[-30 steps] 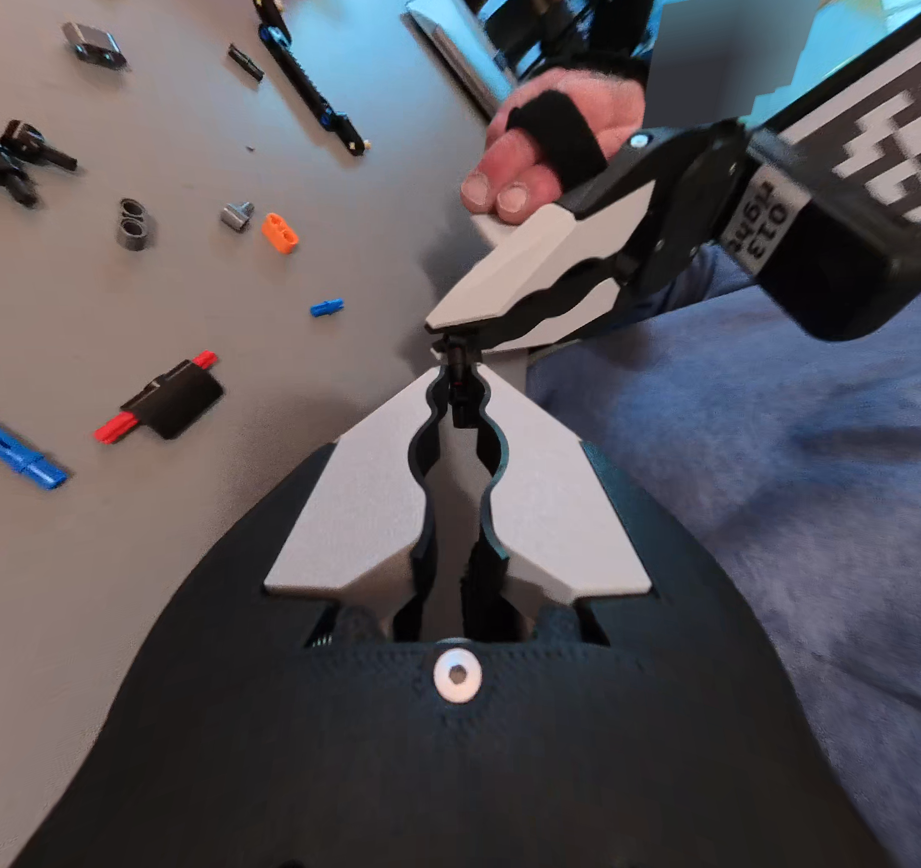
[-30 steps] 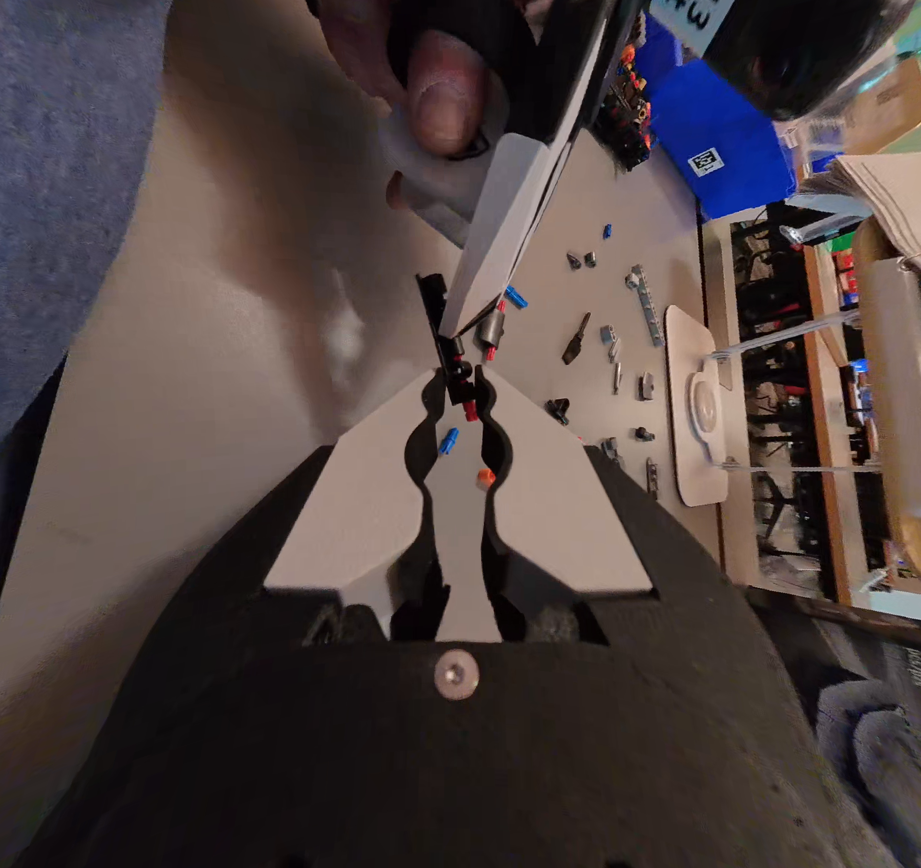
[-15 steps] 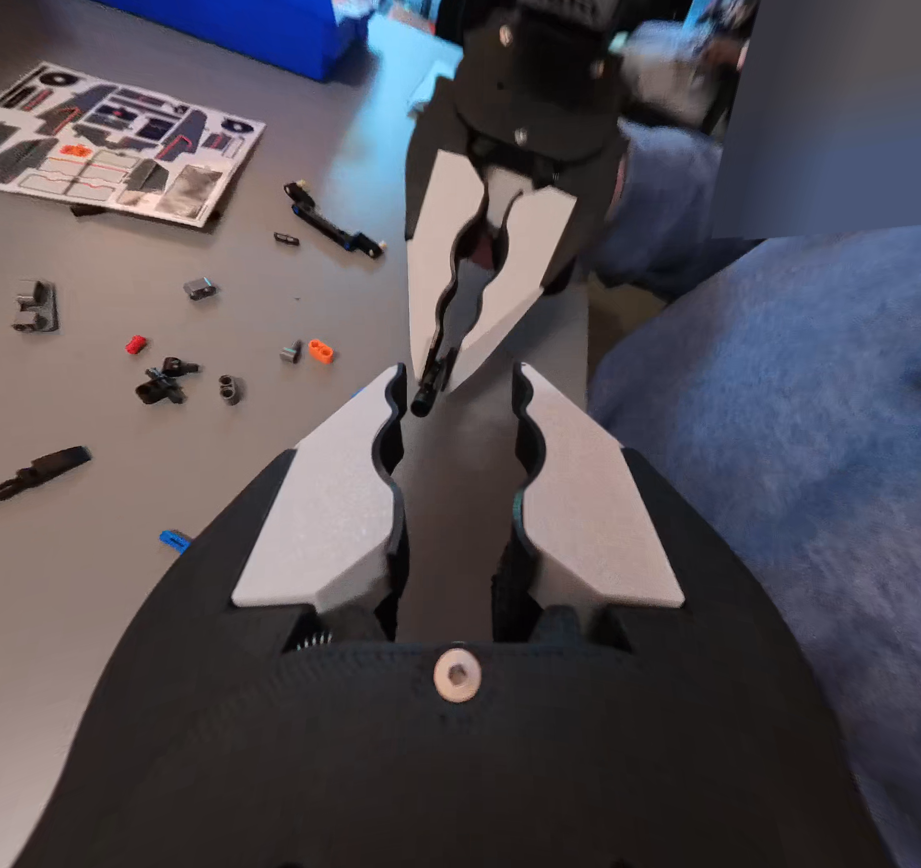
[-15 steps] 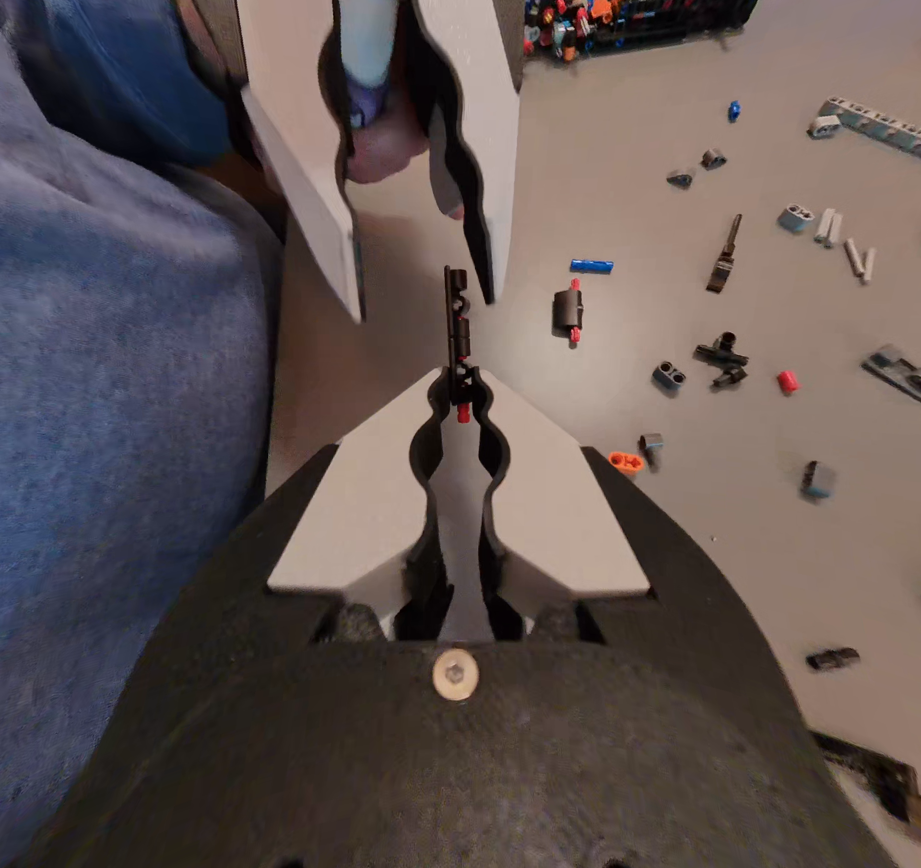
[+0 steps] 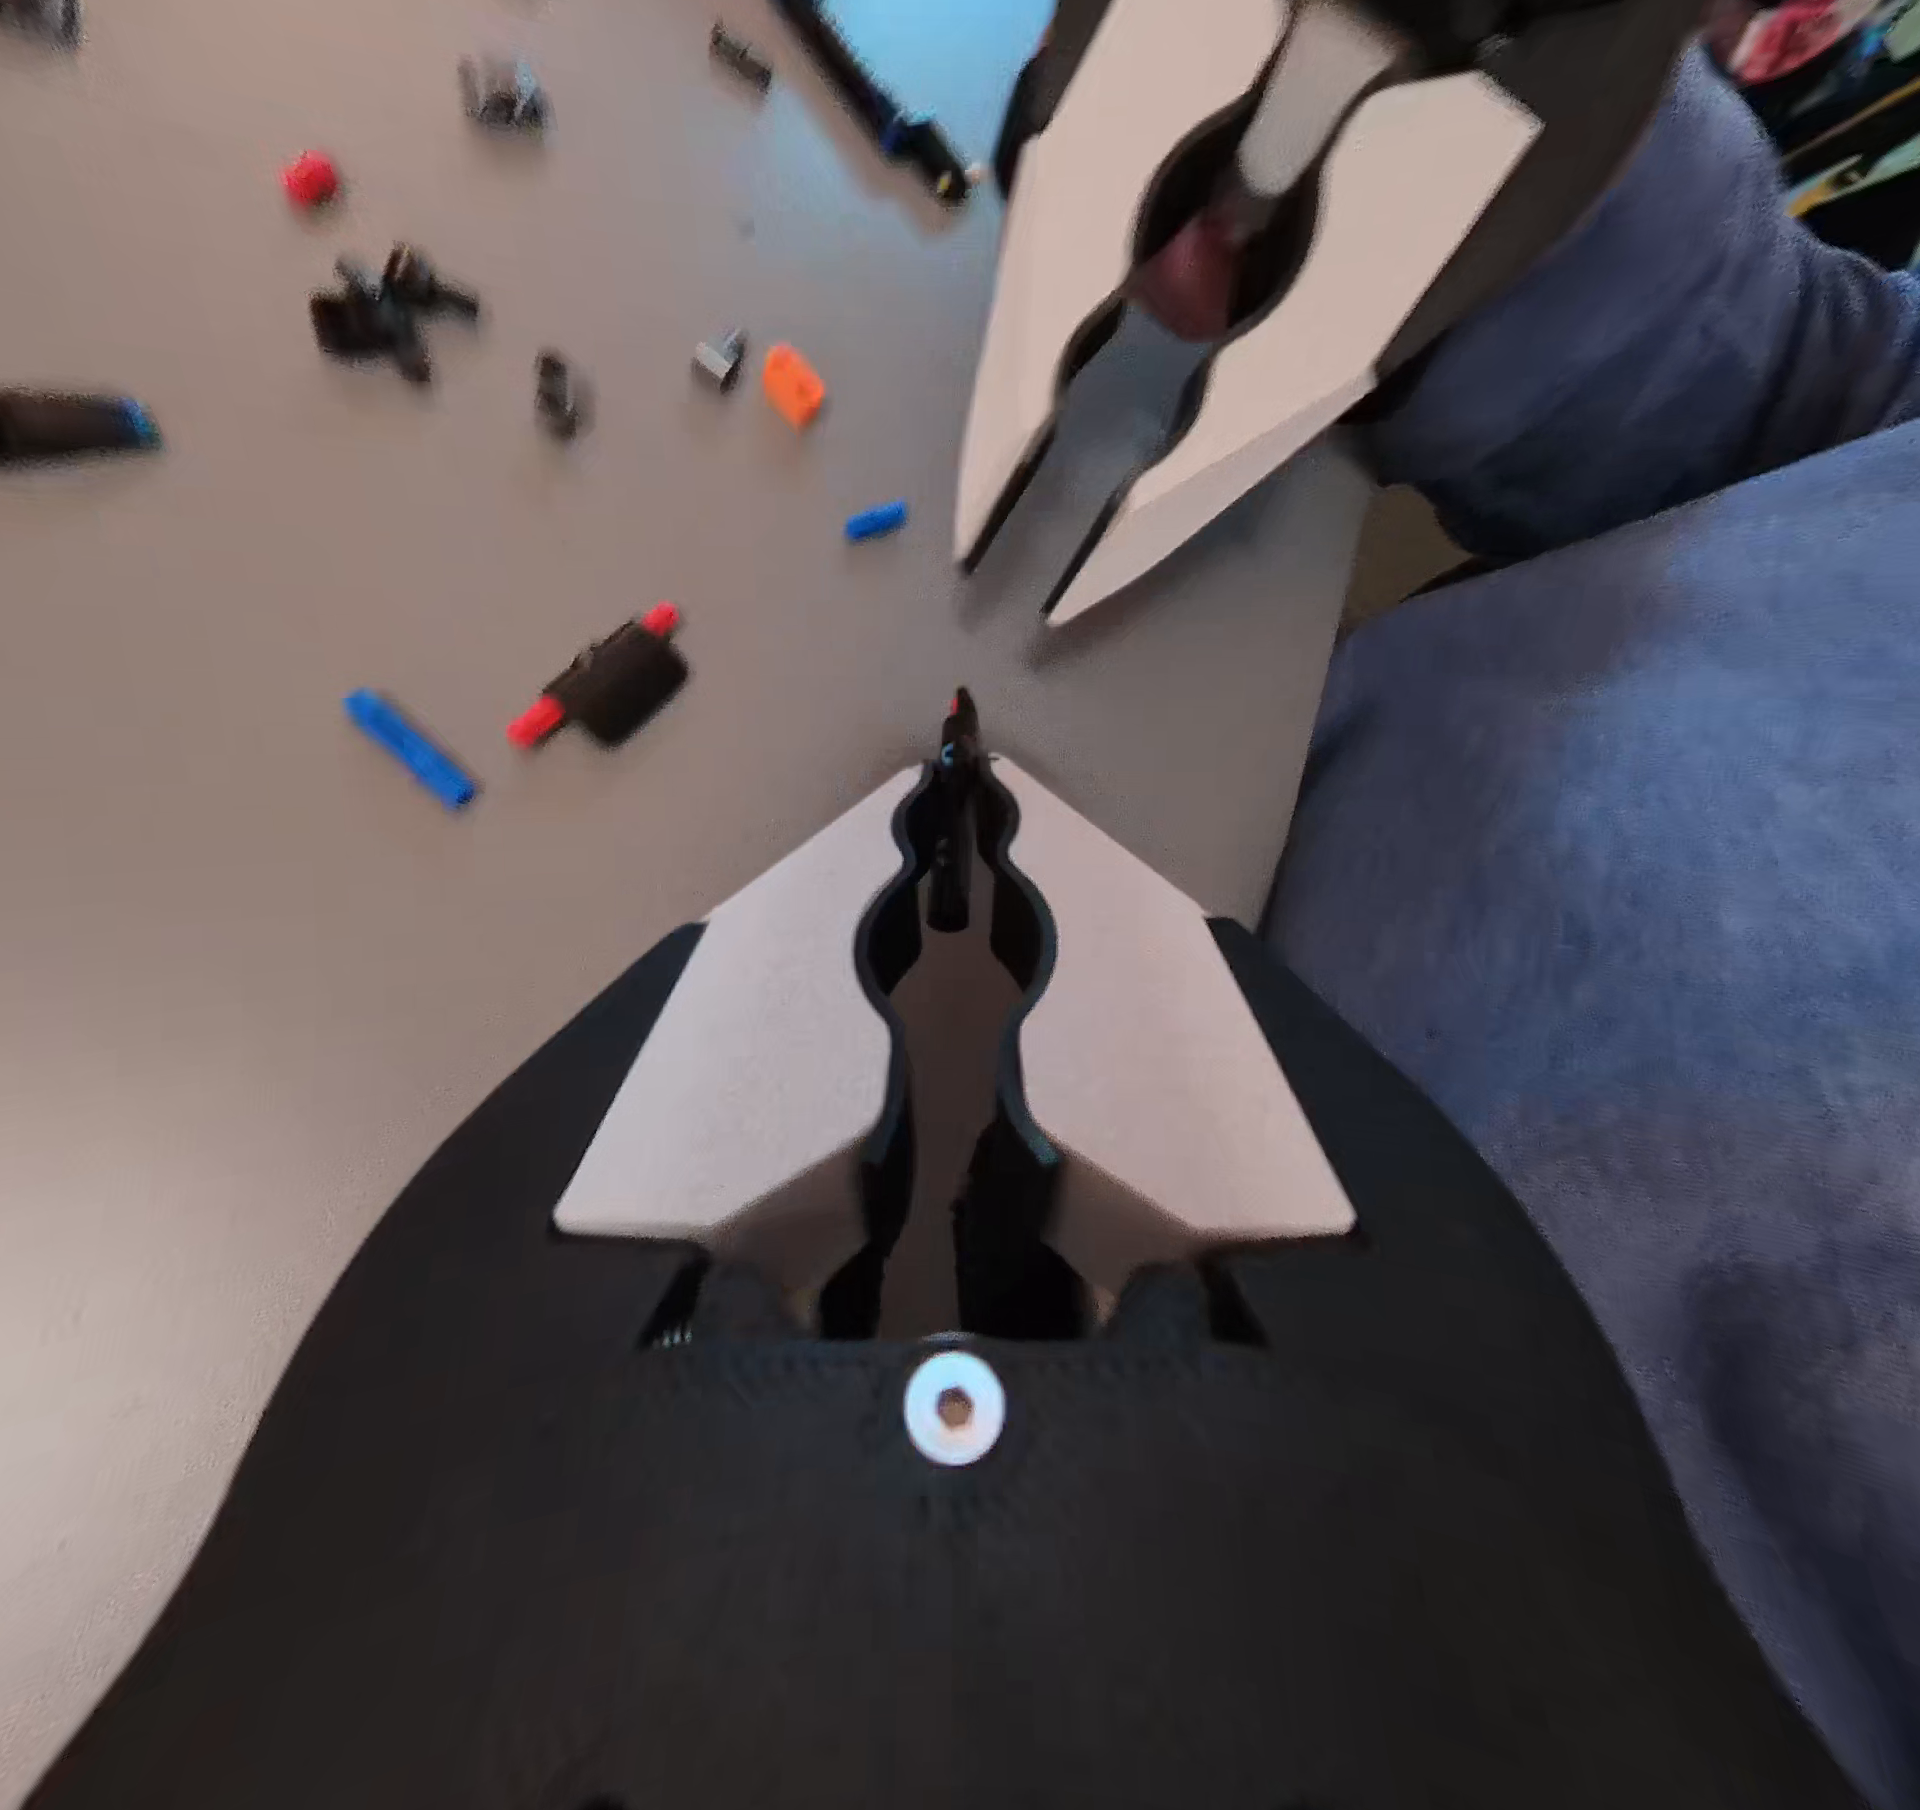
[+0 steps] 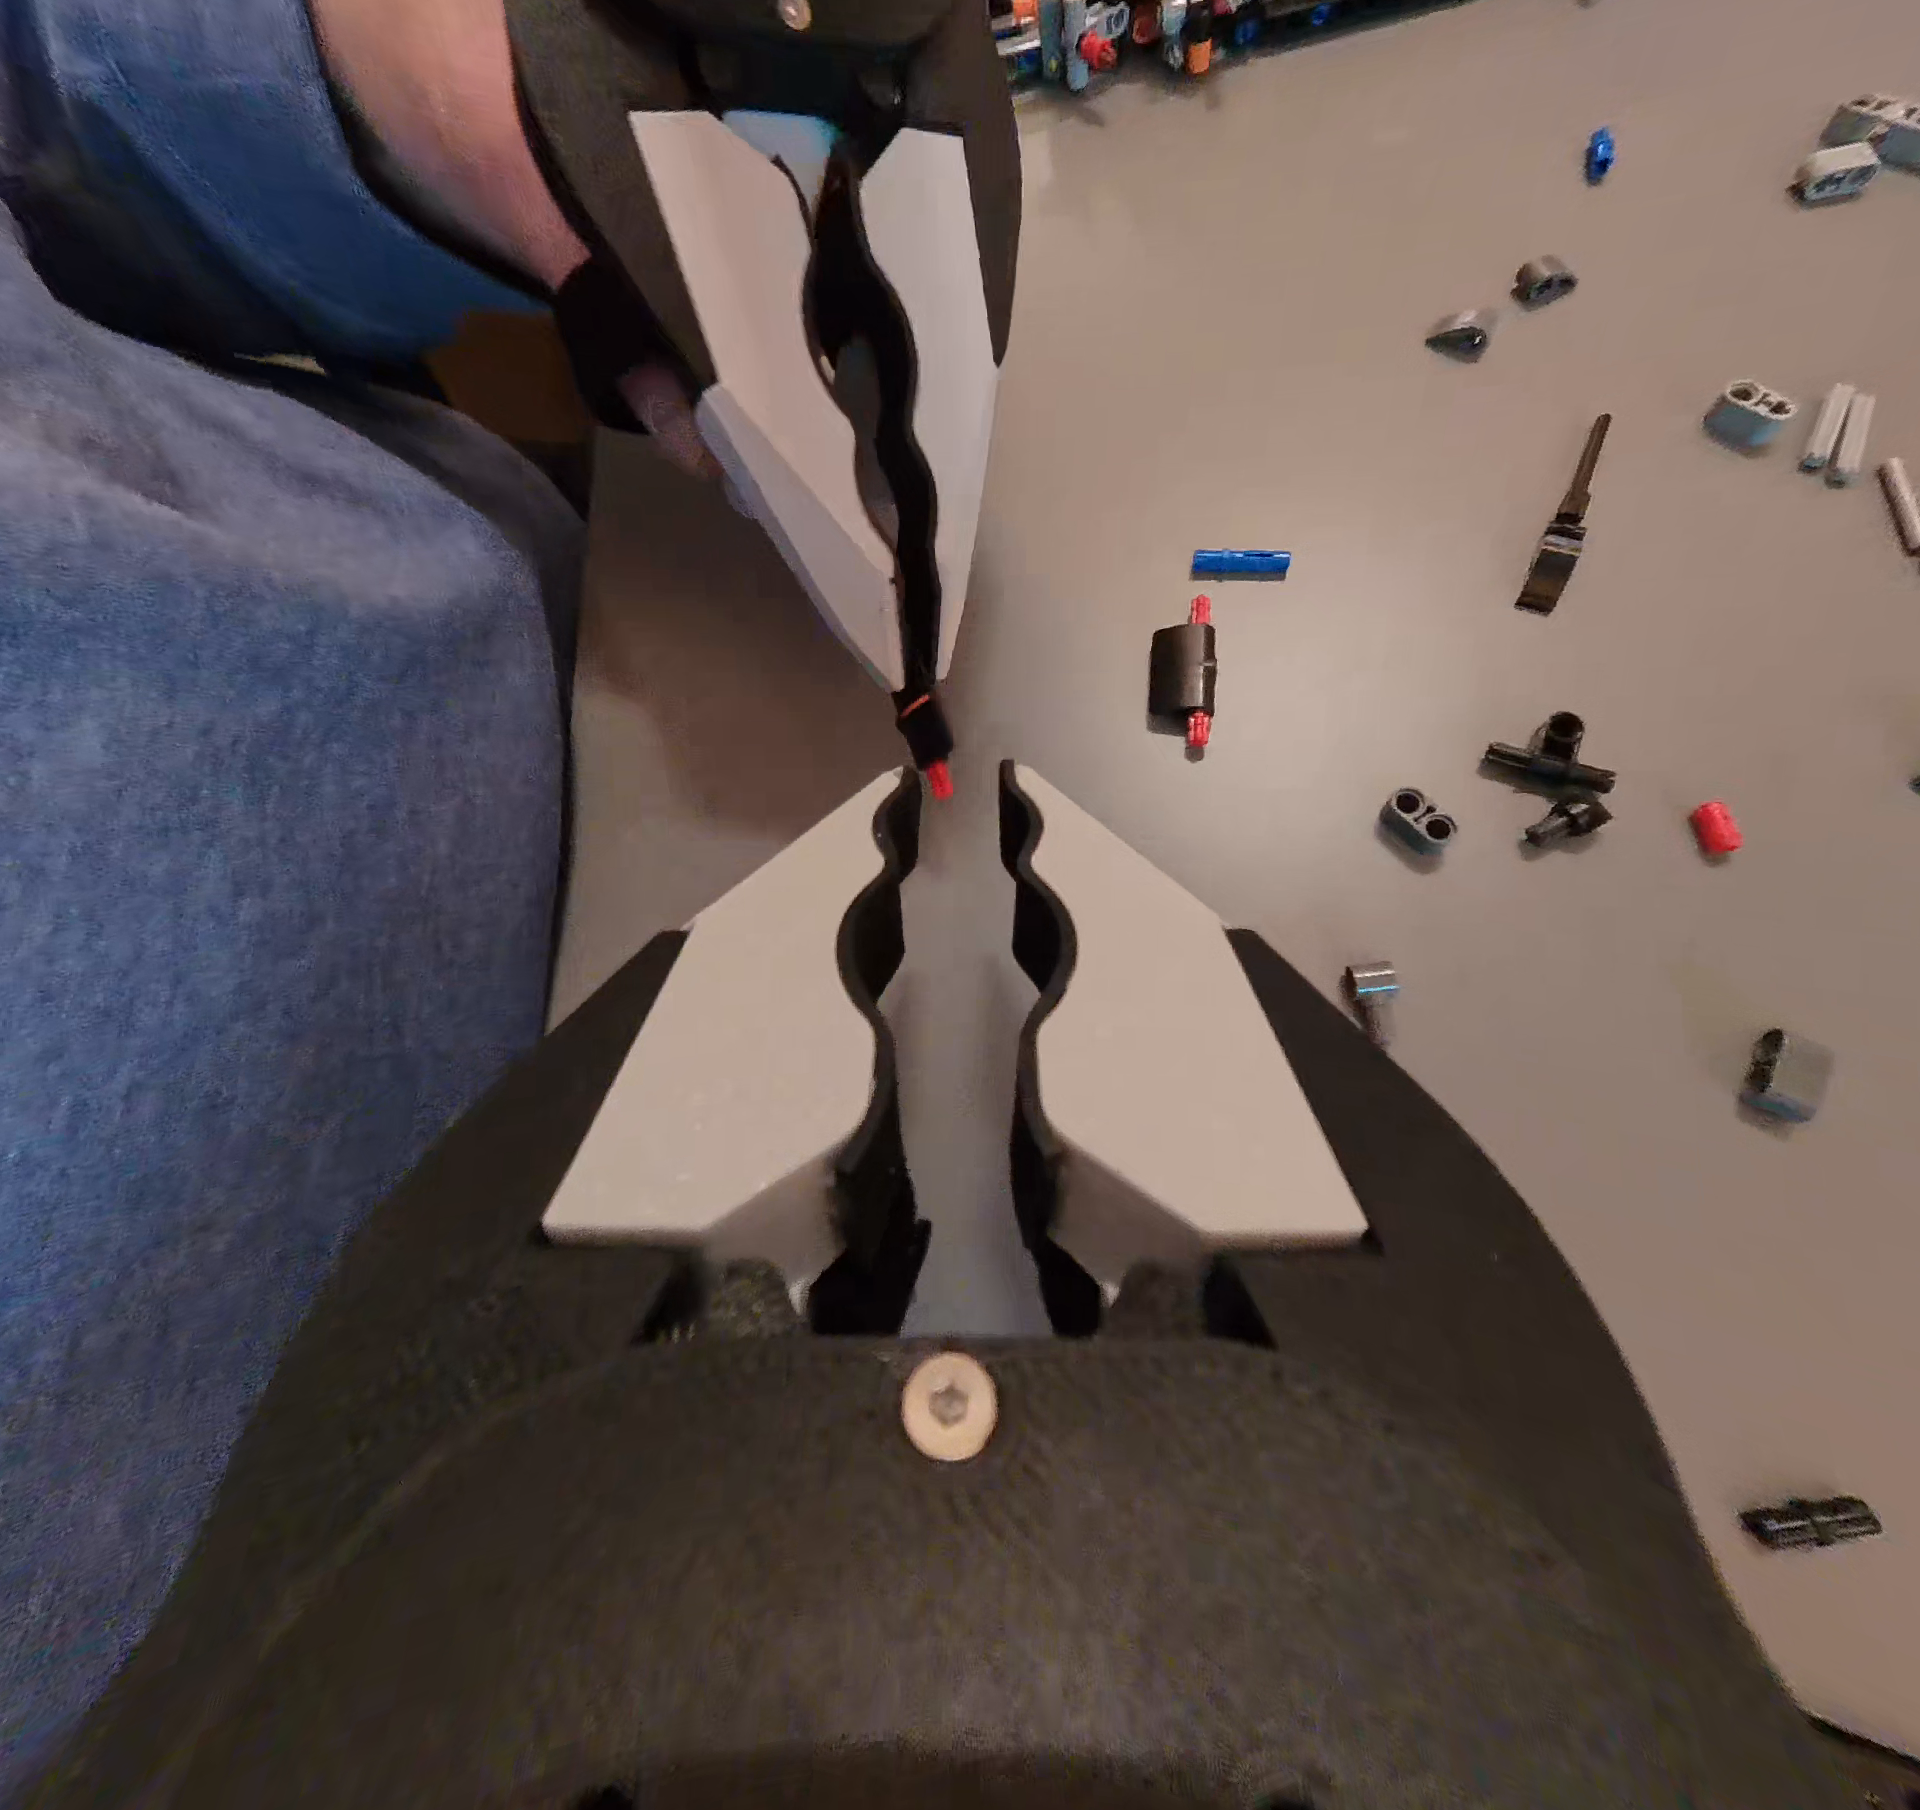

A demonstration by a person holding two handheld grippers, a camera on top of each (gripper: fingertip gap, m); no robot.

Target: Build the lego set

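Right wrist view: left gripper [image 6: 920, 680] pinches black pin piece [image 6: 925, 721] at twelve o'clock; right gripper [image 6: 958, 784], fingers parted, should close squarely on its red tip.

You have passed the slim black piece with the red pin [image 5: 957, 804] from one tool to the other. Half a second ago your right gripper [image 6: 958, 779] pinched it and your left gripper [image 5: 958, 773] was spread wide. Now your left fingers are closed on the piece, its red tip poking out toward the right gripper, and your right fingers have parted a little and stand empty. A second ago both grippers gripped it together, tip to tip at a steep angle. Your grippers now face each other nearly head-on. The right fingertips have drawn back just clear of the red tip.
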